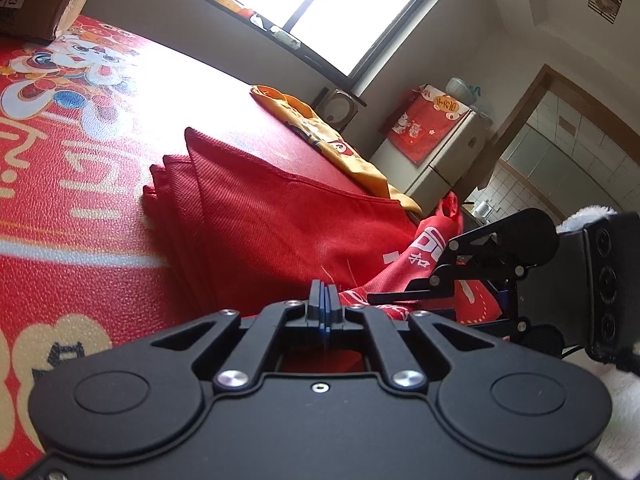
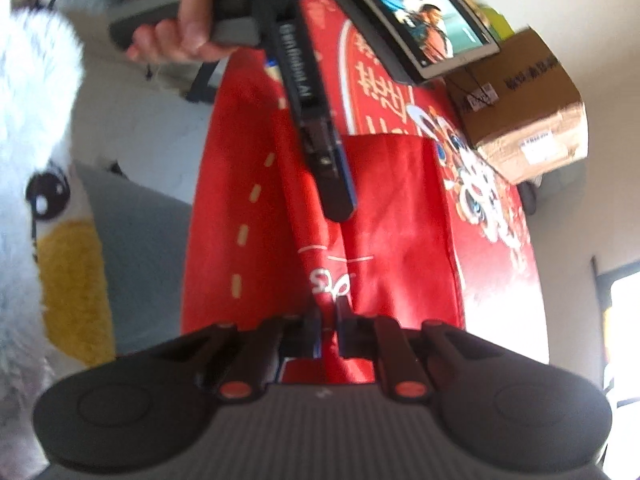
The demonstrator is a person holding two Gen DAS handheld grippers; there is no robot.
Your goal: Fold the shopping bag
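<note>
Lying on a red printed counter (image 1: 60,208), a red shopping bag (image 1: 256,216) spreads ahead of both sets of jaws. The left gripper (image 1: 323,300) has its jaws together, pressing the bag's near edge. The right gripper (image 2: 328,316) has its jaws clamped on a raised fold of the bag. A cardboard box (image 2: 524,116) sits beyond.

My left wrist camera is sitting low over the counter (image 1: 80,208), facing the window (image 1: 320,8). My right one is looking steeply down from close above. Both are showing the red bag (image 1: 280,216) (image 2: 392,220).
</note>
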